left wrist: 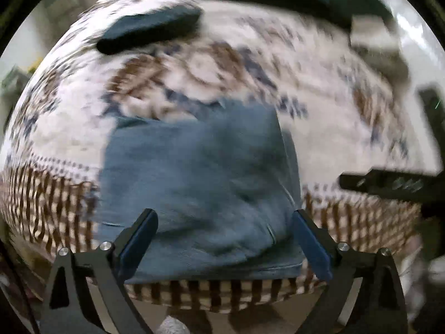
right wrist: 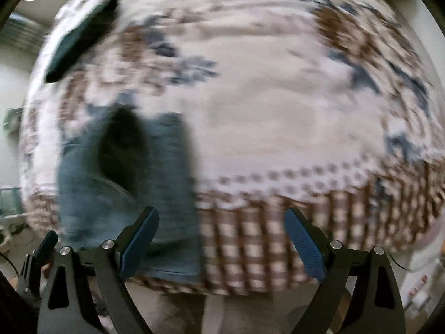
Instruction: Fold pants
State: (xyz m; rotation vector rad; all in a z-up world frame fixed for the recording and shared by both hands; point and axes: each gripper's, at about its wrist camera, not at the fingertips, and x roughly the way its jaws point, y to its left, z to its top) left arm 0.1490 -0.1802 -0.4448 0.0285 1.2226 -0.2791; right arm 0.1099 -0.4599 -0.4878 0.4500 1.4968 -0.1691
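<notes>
- The folded blue jeans (left wrist: 194, 172) lie on the patterned bedspread (left wrist: 319, 128), at its near edge, long side running near to far.
- The left gripper (left wrist: 225, 239) hangs straight over them, jaws spread wide, nothing between the pads.
- The right gripper (right wrist: 221, 239), also spread and empty, sits over bare bedspread; the jeans lie to its left.
- Judgement: the left hand is nearer for any further fold.

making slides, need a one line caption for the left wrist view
Open left gripper above folded blue jeans on a patterned cloth.
</notes>
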